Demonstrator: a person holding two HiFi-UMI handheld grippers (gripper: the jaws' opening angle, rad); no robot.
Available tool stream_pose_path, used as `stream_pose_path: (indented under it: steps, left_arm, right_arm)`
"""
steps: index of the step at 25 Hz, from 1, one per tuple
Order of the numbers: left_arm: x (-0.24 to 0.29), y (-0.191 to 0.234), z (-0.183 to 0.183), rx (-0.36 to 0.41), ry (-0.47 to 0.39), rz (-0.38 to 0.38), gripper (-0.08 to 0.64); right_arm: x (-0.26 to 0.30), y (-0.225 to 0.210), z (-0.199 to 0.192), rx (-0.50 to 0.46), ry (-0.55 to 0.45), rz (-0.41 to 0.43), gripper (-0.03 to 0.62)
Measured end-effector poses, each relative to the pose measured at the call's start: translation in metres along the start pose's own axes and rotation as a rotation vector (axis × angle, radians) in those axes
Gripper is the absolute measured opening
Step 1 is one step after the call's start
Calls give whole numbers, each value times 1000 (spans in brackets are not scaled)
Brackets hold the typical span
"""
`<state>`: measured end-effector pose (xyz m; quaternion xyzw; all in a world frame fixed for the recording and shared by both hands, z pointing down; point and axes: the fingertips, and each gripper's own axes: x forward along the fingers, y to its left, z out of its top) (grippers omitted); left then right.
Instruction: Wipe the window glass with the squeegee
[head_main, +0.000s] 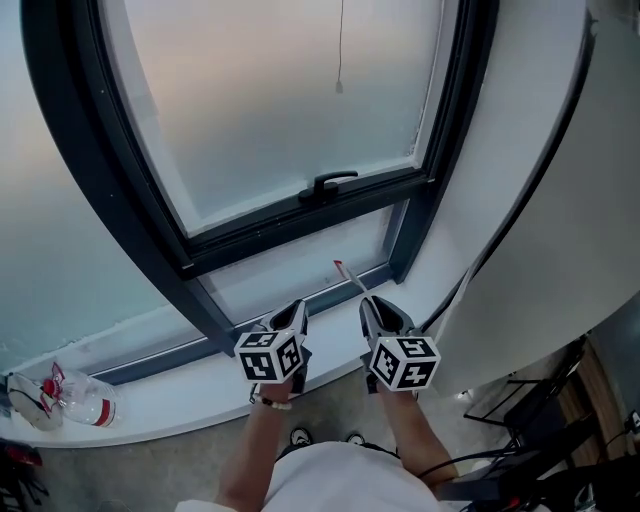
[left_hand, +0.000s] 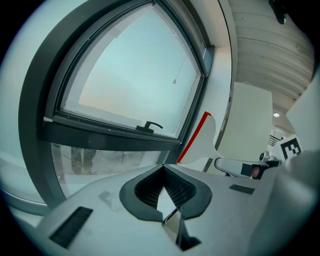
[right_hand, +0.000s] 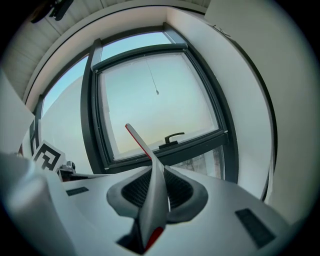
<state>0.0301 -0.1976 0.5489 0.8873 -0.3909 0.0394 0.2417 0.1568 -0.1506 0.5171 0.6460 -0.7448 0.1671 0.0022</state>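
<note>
Jaws of your right gripper (head_main: 372, 308) (right_hand: 152, 172) are clamped on the narrow white plastic handle of the squeegee (head_main: 350, 280) (right_hand: 151, 190). The squeegee, white with a red strip along one edge, rises from between the pads and tilts up and to the left in the right gripper view. Jaws of your left gripper (head_main: 292, 315) (left_hand: 163, 170) stand together at the tips, with nothing between them.

In the head view both grippers sit side by side and near each other, low in the frame, above the white window sill (head_main: 180, 400). The squeegee's red tip points toward the small lower pane, just beneath the dark grey window frame (head_main: 300, 225). Whether the tip touches that pane cannot be told. In the left gripper view the squeegee (left_hand: 202, 140) appears to the right of the frame, against the white wall.

Above the crossbar lies the large frosted window glass (head_main: 290, 100) (right_hand: 155, 105), well apart from the squeegee. A black lever handle (head_main: 328, 185) (right_hand: 172, 137) sits on the crossbar, and a thin pull cord (head_main: 339, 60) hangs in front of the glass. At the far left of the sill lies a crushed clear plastic bottle (head_main: 85, 402).
</note>
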Motion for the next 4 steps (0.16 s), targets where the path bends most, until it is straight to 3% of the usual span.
stream_pose_path:
  steps: [4]
  left_arm:
    - [-8,7,-1,-1,1,13,-2]
  right_arm:
    - [1,7,-4,-12,8,2,58]
